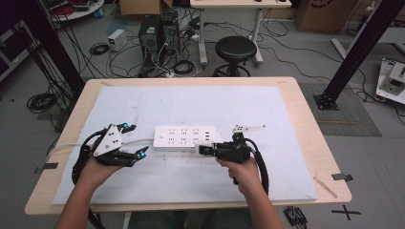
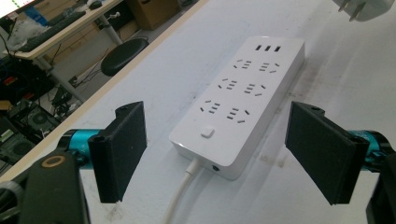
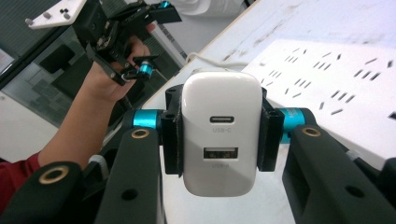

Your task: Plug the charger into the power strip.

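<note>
A white power strip (image 1: 184,137) lies flat in the middle of the white mat, its cord leading off to the left. My left gripper (image 1: 135,140) is open at the strip's left end, and in the left gripper view its jaws (image 2: 217,154) stand wide apart with the switch end of the strip (image 2: 243,100) just ahead of them. My right gripper (image 1: 206,149) is shut on a white USB charger (image 1: 202,149) just in front of the strip's right half. In the right gripper view the charger (image 3: 222,140) sits upright between the pads, ports facing the camera, with the strip (image 3: 336,88) behind it.
The white mat (image 1: 143,102) covers most of the wooden table (image 1: 310,138). Behind the table stand a black stool (image 1: 235,50), computer towers (image 1: 157,33) and loose cables on the floor. Black frame posts rise at both sides.
</note>
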